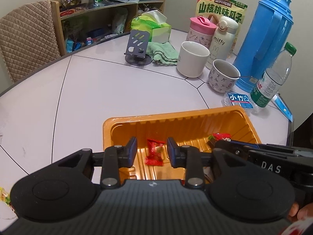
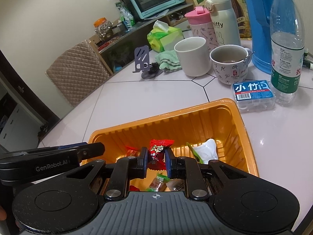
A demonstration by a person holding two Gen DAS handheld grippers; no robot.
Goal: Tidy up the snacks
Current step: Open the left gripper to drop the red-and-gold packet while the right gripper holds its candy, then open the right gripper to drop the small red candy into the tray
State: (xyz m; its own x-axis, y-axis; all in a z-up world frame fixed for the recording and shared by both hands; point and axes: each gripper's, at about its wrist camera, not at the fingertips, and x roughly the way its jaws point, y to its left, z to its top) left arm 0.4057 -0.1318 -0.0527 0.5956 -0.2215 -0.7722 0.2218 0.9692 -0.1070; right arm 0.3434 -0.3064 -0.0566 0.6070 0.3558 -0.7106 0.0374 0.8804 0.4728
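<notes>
**A:** Where's the red snack packet (image 2: 156, 153) right now? Already in the tray?

**B:** Not quite. The right gripper (image 2: 156, 161) is pinched shut on it, hanging just over the orange tray (image 2: 225, 117) on the surface. Glossy red-and-black wrapper with a cartoon face, standing upright between the fingers.

**A:** And the left gripper (image 1: 151, 151)?

**B:** Spread wide, holding nothing, over the tray's left half. A red candy (image 1: 154, 152) lies on the tray floor straight below its gap, long axis pointing away. I'd guess the drop is straight down.
</notes>
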